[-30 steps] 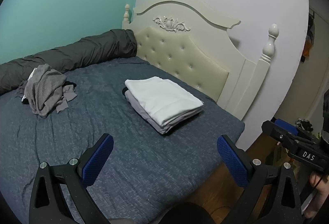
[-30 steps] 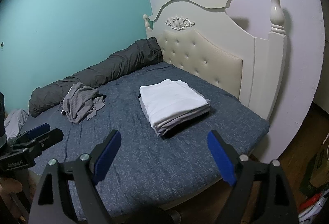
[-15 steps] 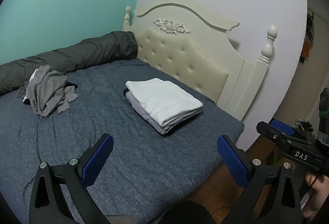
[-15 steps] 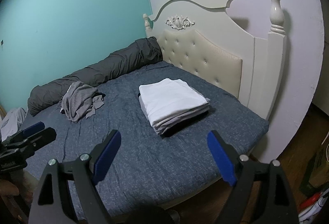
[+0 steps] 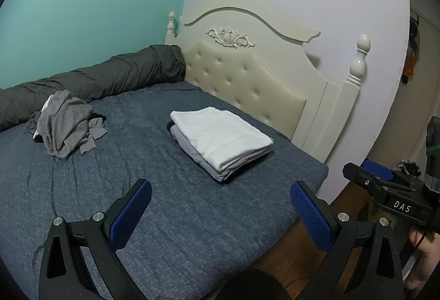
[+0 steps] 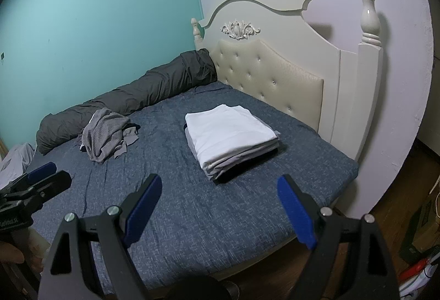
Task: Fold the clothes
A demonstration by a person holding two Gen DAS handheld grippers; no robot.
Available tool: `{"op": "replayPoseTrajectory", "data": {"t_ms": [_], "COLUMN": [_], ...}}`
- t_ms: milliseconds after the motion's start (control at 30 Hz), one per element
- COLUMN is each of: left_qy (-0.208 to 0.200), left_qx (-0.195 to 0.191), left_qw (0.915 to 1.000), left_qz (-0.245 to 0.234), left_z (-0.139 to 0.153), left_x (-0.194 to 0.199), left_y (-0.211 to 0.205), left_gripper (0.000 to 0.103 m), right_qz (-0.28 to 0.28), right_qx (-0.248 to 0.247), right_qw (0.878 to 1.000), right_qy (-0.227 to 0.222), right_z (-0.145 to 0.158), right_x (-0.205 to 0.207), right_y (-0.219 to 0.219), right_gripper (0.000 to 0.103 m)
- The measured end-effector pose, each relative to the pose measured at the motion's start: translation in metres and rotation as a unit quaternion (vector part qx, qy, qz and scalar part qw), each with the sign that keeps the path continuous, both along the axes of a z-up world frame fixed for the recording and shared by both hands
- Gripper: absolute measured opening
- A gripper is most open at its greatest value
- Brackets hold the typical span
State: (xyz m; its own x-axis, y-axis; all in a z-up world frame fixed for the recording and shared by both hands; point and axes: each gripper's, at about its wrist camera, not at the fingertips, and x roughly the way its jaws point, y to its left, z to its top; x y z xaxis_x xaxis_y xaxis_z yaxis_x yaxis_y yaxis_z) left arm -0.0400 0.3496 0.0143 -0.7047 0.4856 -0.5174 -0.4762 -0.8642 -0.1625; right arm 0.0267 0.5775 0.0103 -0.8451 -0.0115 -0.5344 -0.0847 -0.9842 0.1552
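Observation:
A neat stack of folded clothes [image 5: 220,139] [image 6: 231,137], white on top and grey beneath, lies on the blue bed cover [image 5: 82,190] [image 6: 192,203] near the headboard. A crumpled grey garment [image 5: 64,126] [image 6: 106,135] lies in a heap further left, beside the dark bolster. My left gripper [image 5: 220,212] hovers open above the bed's near edge, well short of the stack, nothing between its blue pads. My right gripper [image 6: 220,206] is likewise open and empty, in front of the stack. Each gripper shows at the edge of the other's view.
A long dark grey bolster [image 5: 96,79] [image 6: 143,90] runs along the teal wall. The cream tufted headboard [image 5: 247,79] [image 6: 275,74] with posts stands behind the stack. Wooden floor and clutter [image 6: 420,245] lie to the right of the bed; a pale cloth [image 6: 13,162] lies at far left.
The left view has shifted slightly, so the other gripper sits a little further left in it. The clothes have not moved and both grippers stay open.

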Motion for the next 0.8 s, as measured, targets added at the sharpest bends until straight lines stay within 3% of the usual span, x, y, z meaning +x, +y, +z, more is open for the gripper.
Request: {"op": "replayPoseTrajectory", "data": {"t_ms": [800], "left_qy": [0.002], "left_qx": [-0.01], "left_qw": [0.9999], "left_qz": [0.01], "left_z": [-0.0018], "left_x": [-0.0008], "left_y": [-0.003], "left_gripper": [0.103], "right_qz": [0.005], "right_qx": [0.001], "right_qw": [1.0], "right_qy": [-0.004], "right_z": [-0.0034], "right_x": [-0.0004], "right_y": [-0.0038], "right_gripper": [0.087]}}
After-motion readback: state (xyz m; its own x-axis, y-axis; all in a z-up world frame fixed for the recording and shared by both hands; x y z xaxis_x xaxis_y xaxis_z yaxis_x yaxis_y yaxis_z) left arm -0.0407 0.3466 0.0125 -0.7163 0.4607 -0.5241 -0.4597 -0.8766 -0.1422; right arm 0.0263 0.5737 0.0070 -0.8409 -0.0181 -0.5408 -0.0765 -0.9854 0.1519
